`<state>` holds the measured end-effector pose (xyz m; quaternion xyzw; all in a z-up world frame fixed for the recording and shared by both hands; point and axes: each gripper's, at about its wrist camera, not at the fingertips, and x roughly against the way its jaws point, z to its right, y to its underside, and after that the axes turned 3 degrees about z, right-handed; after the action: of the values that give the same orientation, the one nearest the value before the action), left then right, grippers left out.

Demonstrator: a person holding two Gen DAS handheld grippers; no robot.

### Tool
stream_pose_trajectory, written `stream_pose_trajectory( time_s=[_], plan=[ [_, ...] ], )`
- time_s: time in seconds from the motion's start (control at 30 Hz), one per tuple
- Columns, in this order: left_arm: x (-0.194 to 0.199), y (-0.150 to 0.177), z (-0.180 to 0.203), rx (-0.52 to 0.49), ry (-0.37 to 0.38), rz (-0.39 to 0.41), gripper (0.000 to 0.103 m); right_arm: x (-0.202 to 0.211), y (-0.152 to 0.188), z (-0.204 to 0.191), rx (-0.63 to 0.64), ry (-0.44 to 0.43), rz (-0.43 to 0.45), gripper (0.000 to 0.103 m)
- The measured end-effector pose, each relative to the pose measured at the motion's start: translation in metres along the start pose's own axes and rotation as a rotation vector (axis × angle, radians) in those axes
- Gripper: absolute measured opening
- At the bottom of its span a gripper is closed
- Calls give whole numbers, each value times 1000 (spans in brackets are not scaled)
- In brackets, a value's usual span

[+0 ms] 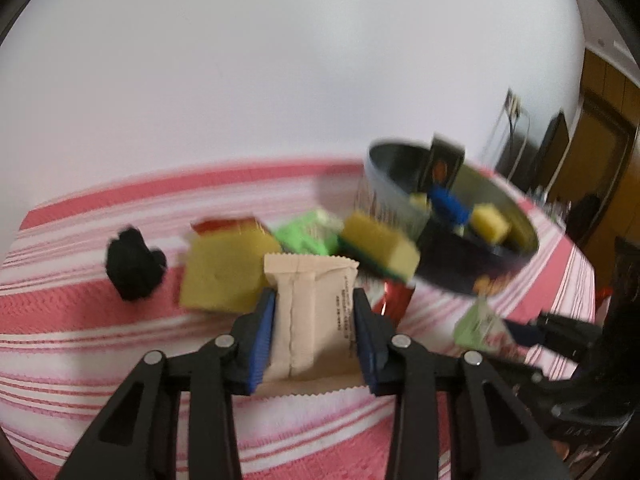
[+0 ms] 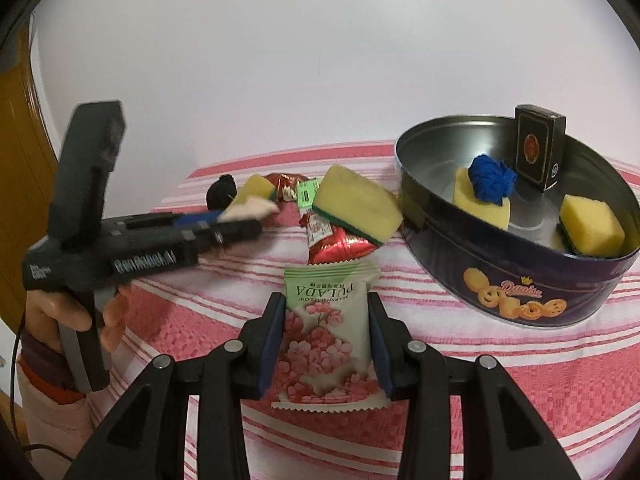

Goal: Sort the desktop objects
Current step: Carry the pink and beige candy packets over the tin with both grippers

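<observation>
My left gripper [image 1: 314,300] is shut on a beige snack packet [image 1: 312,312], held above the striped cloth; both also show in the right wrist view, gripper [image 2: 244,220] and packet [image 2: 250,208]. My right gripper [image 2: 326,300] is shut on a green and pink marshmallow packet [image 2: 328,332], which shows blurred in the left wrist view [image 1: 480,326]. A blue cookie tin [image 2: 516,280] at the right holds two yellow sponges [image 2: 590,226], a blue cloth ball [image 2: 490,180] and a black card box [image 2: 538,148].
On the red-striped tablecloth [image 2: 480,380] lie a yellow-green sponge [image 2: 356,204], a red packet [image 2: 340,244], a green packet [image 2: 306,196], another yellow sponge [image 1: 228,268] and a black cloth ball [image 1: 134,264]. A white wall stands behind.
</observation>
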<state>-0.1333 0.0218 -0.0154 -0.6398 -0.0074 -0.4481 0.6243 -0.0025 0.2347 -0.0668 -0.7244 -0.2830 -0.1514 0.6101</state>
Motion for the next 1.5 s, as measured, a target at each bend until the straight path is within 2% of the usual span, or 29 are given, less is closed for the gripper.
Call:
stream_pose_trajectory(
  time_s=[0.17, 0.27, 0.4, 0.57, 0.9, 1.2, 1.5],
  plan=[
    [4, -5, -1, 10, -51, 64, 36, 9, -4, -3, 11, -3, 57, 43],
    [0, -7, 1, 8, -113, 78, 36, 16, -8, -5, 32, -4, 97, 43],
    [0, -8, 4, 26, -141, 98, 36, 25, -13, -6, 63, 31, 150, 43],
    [-4, -7, 20, -16, -221, 127, 36, 33, -13, 0, 75, 64, 186, 43],
    [-16, -3, 44, 16, -273, 148, 36, 53, -12, 20, 46, 113, 226, 43],
    [-12, 0, 72, 54, -275, 192, 36, 77, -8, 44, 9, 159, 260, 43],
    [-14, -12, 113, 60, -258, 238, 36, 104, -7, 89, -48, 230, 304, 43]
  ],
)
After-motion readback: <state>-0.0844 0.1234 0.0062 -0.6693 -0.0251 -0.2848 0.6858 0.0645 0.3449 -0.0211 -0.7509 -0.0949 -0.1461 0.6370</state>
